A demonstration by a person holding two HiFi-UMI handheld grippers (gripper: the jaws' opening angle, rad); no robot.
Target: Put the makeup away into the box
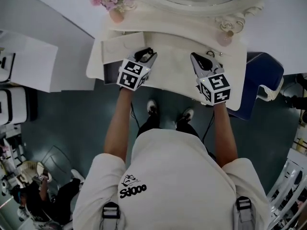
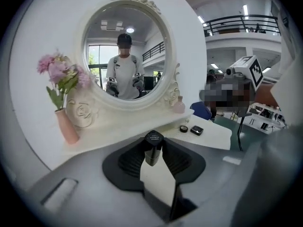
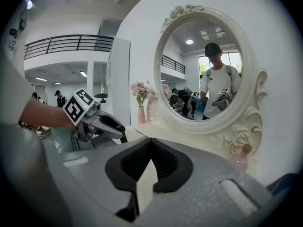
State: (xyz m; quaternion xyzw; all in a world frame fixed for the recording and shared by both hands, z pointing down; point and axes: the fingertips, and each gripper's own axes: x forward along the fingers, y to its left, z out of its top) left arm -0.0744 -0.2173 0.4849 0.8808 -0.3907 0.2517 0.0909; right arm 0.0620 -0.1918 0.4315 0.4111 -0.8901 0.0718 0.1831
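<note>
Lipstick point(image 2: 152, 150) held up before the mirror point(image 2: 125, 51)
Left gripper point(image 2: 154, 141) clamps the black lipstick below the mirror; right gripper point(image 3: 151, 141), jaws together and empty, faces it too.

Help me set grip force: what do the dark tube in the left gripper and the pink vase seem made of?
Dark tube: probably plastic, smooth semi-gloss black, judging by the soft sheen on its cap. Pink vase: likely ceramic, matte; opaque, without sharp highlights.

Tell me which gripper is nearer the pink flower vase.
Left. The left gripper sits just below-right of the pink vase in the head view; the right gripper is farther right.
</note>
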